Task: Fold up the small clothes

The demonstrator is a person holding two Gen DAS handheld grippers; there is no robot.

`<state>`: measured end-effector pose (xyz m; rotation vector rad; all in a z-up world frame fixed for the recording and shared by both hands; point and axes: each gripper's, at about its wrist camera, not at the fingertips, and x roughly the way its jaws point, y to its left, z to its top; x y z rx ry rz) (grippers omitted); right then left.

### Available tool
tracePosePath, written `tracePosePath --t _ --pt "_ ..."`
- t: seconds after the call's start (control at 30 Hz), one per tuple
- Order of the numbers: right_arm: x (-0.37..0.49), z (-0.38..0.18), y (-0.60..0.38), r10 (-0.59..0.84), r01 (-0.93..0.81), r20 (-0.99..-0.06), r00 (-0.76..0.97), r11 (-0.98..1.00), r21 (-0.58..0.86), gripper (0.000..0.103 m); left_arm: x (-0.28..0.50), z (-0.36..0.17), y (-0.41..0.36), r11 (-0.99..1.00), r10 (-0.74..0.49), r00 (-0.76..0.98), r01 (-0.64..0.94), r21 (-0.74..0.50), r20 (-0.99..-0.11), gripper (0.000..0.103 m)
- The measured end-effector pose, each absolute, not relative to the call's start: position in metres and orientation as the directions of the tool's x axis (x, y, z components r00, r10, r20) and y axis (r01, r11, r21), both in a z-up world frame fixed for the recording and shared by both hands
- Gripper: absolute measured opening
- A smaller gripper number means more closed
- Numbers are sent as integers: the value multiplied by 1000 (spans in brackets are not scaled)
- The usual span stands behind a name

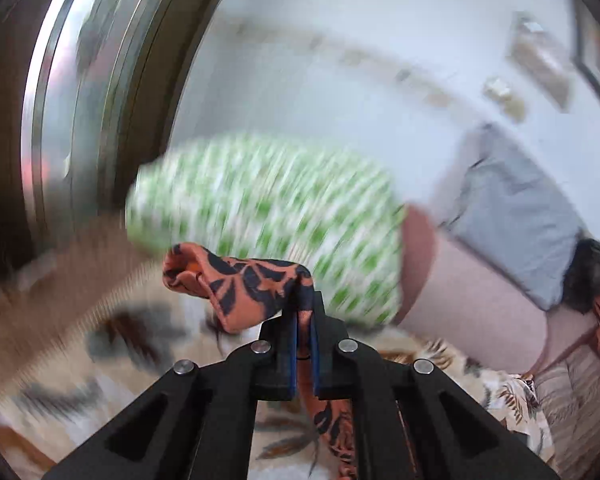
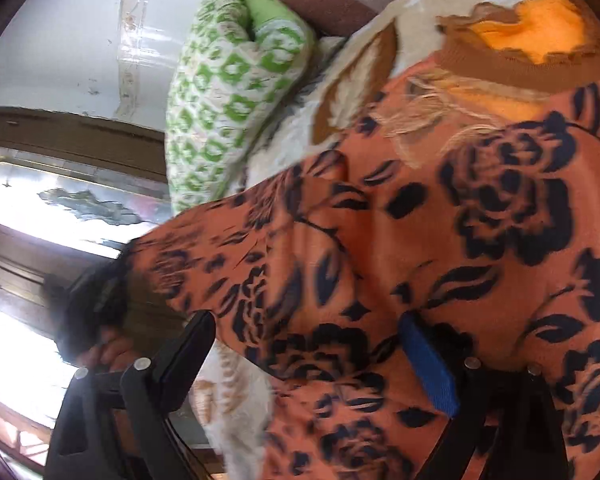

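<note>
The left gripper pinches the orange floral garment; the right gripper gapes, cloth draped between.

Leaf-print bed, green-patterned pillow, orange garment

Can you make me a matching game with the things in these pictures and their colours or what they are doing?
Things:
1. left gripper
2. right gripper
3. rolled quilt
4. floral garment

Matches:
A. green and white pattern
B. orange with dark flowers
C. jaws spread wide apart
D. pinched shut on cloth

Pairs: 1-D, 2-C, 3-A, 4-B
</note>
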<state>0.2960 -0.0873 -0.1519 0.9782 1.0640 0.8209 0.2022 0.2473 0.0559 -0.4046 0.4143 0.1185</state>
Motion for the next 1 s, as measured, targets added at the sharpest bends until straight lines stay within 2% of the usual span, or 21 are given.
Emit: tracePosePath --t 0.07,0.1,0.17,0.2,0.3,0.33,0.47,0.57,0.67,0.73,0.77,0.8,0.83,0.87,0.97,1.0 --pt "298 -144 -78 927 -86 -233 292 268 959 95 183 96 246 935 56 933 -175 -310 -356 4" --pt "302 -146 -68 932 -81 -228 282 260 962 96 176 110 246 941 67 939 -172 -290 -337 4" --pt "314 -167 -43 938 -23 -293 187 302 953 96 167 130 242 951 69 945 -158 -264 -319 4" --pt "315 -170 -39 926 -20 -318 202 329 944 96 164 140 235 960 47 946 -132 -248 -322 4" --pt "303 -145 -62 942 -64 -212 259 235 970 96 167 156 201 978 -34 946 -36 -206 -323 4" --pt "293 -134 -81 932 -91 -210 295 246 965 96 167 158 179 982 -70 945 9 -188 -319 4" --pt "251 -115 -174 864 -119 -257 433 338 934 96 171 149 75 971 -233 911 200 -132 -341 4" --pt "214 -113 -265 780 -82 -290 555 398 914 96 176 121 -15 941 -335 866 325 -90 -371 5" --pt "177 -116 -347 684 -9 -311 660 421 907 96 193 70 -104 895 -427 778 435 -96 -460 6" --pt "157 -122 -386 632 37 -336 698 437 899 96 210 6 -164 870 -414 686 492 -38 -598 26" --pt "150 -127 -401 607 64 -356 710 448 892 97 219 -24 -183 858 -401 631 513 -30 -665 58" --pt "145 -132 -415 587 93 -377 717 455 886 97 224 -68 -203 837 -371 521 546 -34 -768 67" --pt "141 -138 -426 574 122 -397 716 457 881 97 225 -92 -207 838 -339 465 545 -37 -818 62" --pt "139 -143 -432 570 142 -410 712 455 879 97 222 -107 -204 847 -313 436 529 -42 -844 53" --pt "143 -145 -435 568 132 -427 704 486 864 97 205 -96 -159 877 -338 484 474 -83 -807 55" --pt "150 -144 -432 574 122 -426 699 491 862 97 200 -85 -137 894 -334 523 440 -86 -784 62"
